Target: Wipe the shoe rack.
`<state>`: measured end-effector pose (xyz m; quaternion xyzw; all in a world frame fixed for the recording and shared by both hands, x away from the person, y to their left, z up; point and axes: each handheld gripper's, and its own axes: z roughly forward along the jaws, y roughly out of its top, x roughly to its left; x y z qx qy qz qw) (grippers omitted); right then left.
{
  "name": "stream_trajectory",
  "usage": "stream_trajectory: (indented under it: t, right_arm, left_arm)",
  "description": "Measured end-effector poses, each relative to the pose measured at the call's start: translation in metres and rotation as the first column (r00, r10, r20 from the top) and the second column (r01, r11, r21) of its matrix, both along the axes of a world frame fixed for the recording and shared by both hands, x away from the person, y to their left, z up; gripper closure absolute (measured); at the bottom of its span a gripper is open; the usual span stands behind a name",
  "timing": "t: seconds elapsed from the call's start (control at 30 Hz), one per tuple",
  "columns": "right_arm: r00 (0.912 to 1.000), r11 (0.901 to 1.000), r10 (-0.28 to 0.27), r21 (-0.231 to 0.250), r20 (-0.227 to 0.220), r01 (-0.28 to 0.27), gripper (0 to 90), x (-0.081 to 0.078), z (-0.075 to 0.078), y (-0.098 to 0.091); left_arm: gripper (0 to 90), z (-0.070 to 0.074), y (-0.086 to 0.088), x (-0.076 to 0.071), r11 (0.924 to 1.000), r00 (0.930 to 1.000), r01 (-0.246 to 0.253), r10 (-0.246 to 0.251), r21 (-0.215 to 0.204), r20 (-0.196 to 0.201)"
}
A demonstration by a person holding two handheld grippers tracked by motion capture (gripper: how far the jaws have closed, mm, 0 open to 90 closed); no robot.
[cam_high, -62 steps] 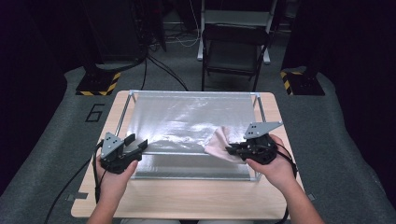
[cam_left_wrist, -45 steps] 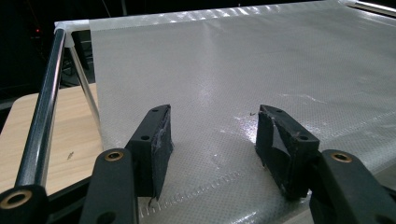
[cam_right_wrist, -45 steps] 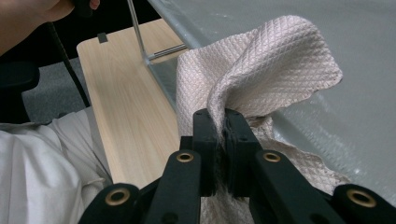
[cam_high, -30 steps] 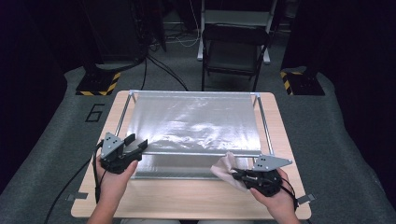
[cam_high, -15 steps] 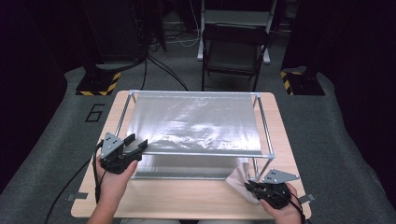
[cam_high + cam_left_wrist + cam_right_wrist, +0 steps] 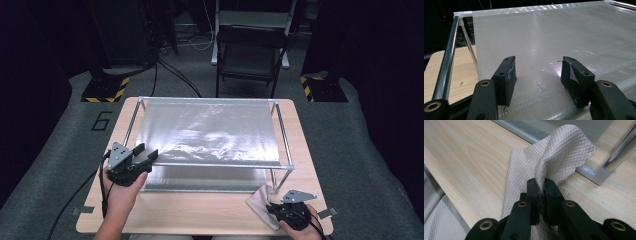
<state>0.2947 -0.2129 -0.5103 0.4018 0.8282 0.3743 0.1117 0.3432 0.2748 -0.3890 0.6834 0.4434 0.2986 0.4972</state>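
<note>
Right gripper (image 6: 540, 191): jaws closed on a bunched fold of pale beige waffle-weave cloth (image 6: 549, 160), at the wooden table's (image 6: 200, 210) near right corner; judged light, limp, best pinched at a gathered fold; left gripper (image 6: 537, 75): jaws apart, empty, over the translucent plastic sheet (image 6: 564, 35).

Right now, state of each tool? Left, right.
Left tool: open, holding nothing, jaws over the clear sheet.
Right tool: shut on the cloth, above the table.
</note>
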Motion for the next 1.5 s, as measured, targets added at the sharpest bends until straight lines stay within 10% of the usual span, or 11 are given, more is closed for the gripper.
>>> stream_trajectory:
  t: [0.6, 0.97, 1.27, 1.5]
  right_arm:
    - [0.9953, 0.9939, -0.076, 0.084, 0.060, 0.071, 62.4, 0.002, 0.024, -0.014]
    - [0.9849, 0.9847, -0.157, 0.089, 0.073, 0.150, 62.0, 0.012, 0.033, -0.027]
    - [0.9755, 0.9763, -0.206, 0.085, 0.077, 0.199, 64.1, 0.021, 0.036, -0.029]
    - [0.9773, 0.9787, -0.197, 0.074, 0.077, 0.192, 78.6, 0.032, 0.040, -0.027]
  left_arm:
    - [40.2, 0.015, 0.009, -0.002, 0.9994, 0.9994, 0.034, -0.034, 0.008, 0.001]
    - [32.9, 0.026, 0.050, -0.023, 0.9983, 0.9995, -0.026, 0.025, 0.053, 0.020]
    - [29.9, 0.001, 0.076, -0.034, 0.9998, 0.9995, -0.018, 0.018, 0.004, -0.025]
    - [44.8, -0.024, 0.077, -0.027, 0.9998, 0.9965, 0.013, -0.014, -0.017, -0.083]
